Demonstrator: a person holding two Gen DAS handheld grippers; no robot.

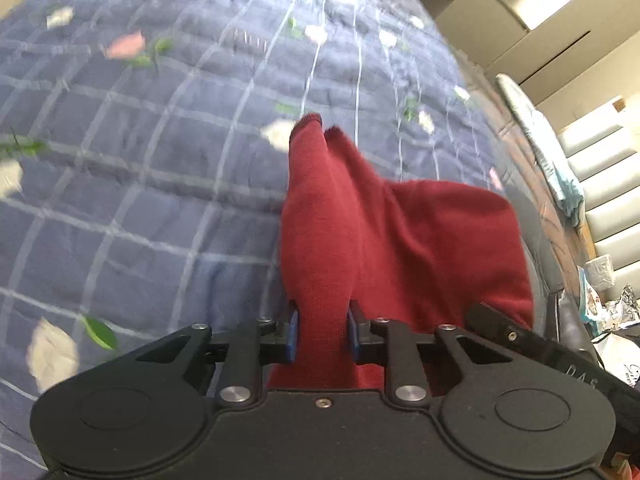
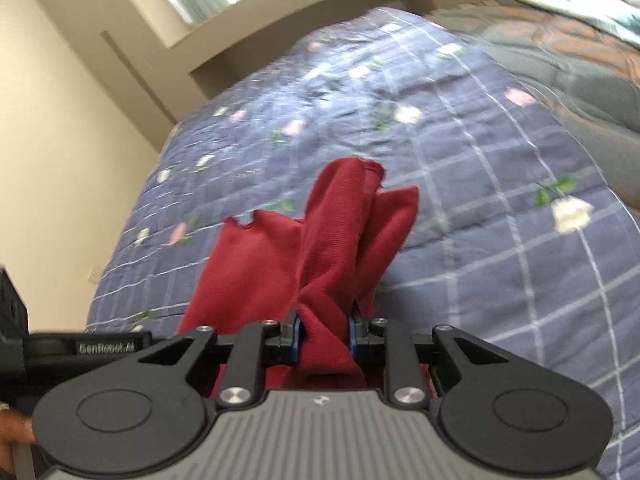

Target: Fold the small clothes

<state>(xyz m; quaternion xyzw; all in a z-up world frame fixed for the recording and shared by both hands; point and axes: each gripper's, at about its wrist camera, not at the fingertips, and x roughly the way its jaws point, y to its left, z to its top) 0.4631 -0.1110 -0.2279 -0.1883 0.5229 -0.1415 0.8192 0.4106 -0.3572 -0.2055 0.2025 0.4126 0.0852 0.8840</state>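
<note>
Red knit fills the gap between the blue pads (image 1: pixel 293 334) of the left gripper (image 1: pixel 323 334): its fingers are drawn in close and pinch a bunched fold of the garment (image 1: pixel 340 216). From that pinch the cloth runs forward in a thick roll to a rounded end, with a second narrow end just beside it, and a wide flap spreads off to the right of the fingers. Part of the other tool's black body (image 1: pixel 520 336) shows at the lower right, against the flap.

In the right wrist view the right gripper (image 2: pixel 324 336) is likewise closed tight on the garment (image 2: pixel 320 240), its pads (image 2: pixel 297 334) pressed into a twisted wad of red cloth. Ahead of the fingers the cloth rises in two stacked folds, and a flatter panel with a ragged edge lies out to the left. The left tool's black bar (image 2: pixel 104 346) shows at the left edge, beside that panel.

Around the garment lies a blue quilt (image 1: pixel 140 200) with a pale grid and scattered white and pink flowers; whether the cloth rests on it or hangs just above cannot be told. Further out, a grey and rust blanket (image 2: pixel 580 64) lies at the quilt's far side, with cream walls (image 2: pixel 60 120) beyond.
</note>
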